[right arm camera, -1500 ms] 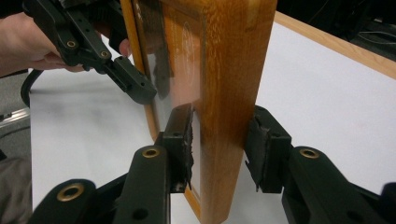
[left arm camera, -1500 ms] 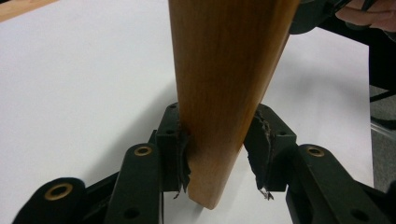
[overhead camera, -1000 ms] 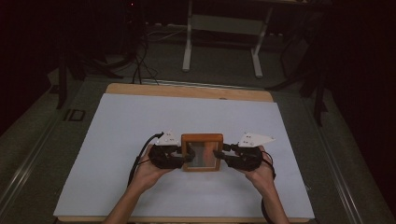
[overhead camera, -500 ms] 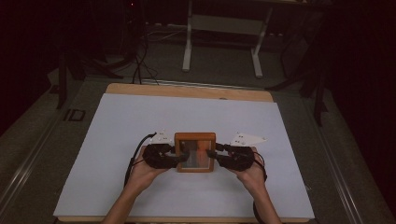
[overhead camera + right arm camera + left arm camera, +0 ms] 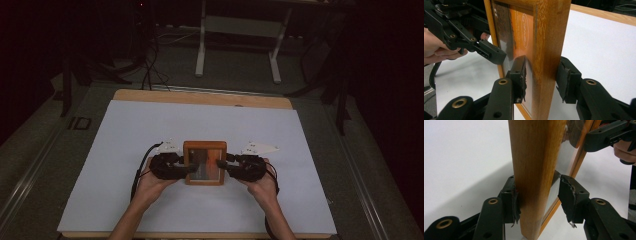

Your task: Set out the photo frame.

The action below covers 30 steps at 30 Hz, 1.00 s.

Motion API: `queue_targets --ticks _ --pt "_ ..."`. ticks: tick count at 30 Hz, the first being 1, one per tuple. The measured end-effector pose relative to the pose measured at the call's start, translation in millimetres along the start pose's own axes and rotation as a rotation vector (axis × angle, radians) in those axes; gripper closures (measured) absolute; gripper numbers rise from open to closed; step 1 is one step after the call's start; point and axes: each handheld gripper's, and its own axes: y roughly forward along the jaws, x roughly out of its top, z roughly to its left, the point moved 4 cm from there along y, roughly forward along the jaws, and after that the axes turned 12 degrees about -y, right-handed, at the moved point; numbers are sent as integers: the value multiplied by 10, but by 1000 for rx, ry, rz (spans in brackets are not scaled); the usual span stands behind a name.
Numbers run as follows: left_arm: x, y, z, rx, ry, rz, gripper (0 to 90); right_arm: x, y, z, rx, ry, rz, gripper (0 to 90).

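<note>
So compared to a second ago the wooden picture frame (image 5: 204,162) has slid a bit toward the person and to the left on the white tabletop (image 5: 125,130), and both hands came along with it.

Left tool (image 5: 189,168) straddles the frame's left side. In the left gripper view one pad (image 5: 514,203) presses on the wood, while the other pad (image 5: 566,196) sits just off the glass with a gap, so it's partly open, not clamped.

Right tool (image 5: 223,165) is on the frame's right side. In the right gripper view the near pad (image 5: 520,75) touches the glass front, and the far pad (image 5: 564,80) stands slightly clear of the back.

Forearms come in from the bottom edge, left hand (image 5: 152,182) and right hand (image 5: 262,184) wrapped around the handles, tools pointing inward at each other.
</note>
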Motion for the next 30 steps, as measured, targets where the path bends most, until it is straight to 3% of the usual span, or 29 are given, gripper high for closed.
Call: queue_targets --ticks 13,22,30 --pt "-21 5 48 11 1 0 522 -59 64 -11 13 29 -1 622" --pt "-20 20 76 12 -19 -14 523 -92 98 -48 18 42 -21 625" --pt "-18 65 91 45 -30 -39 505 -99 148 -115 23 67 -26 624"
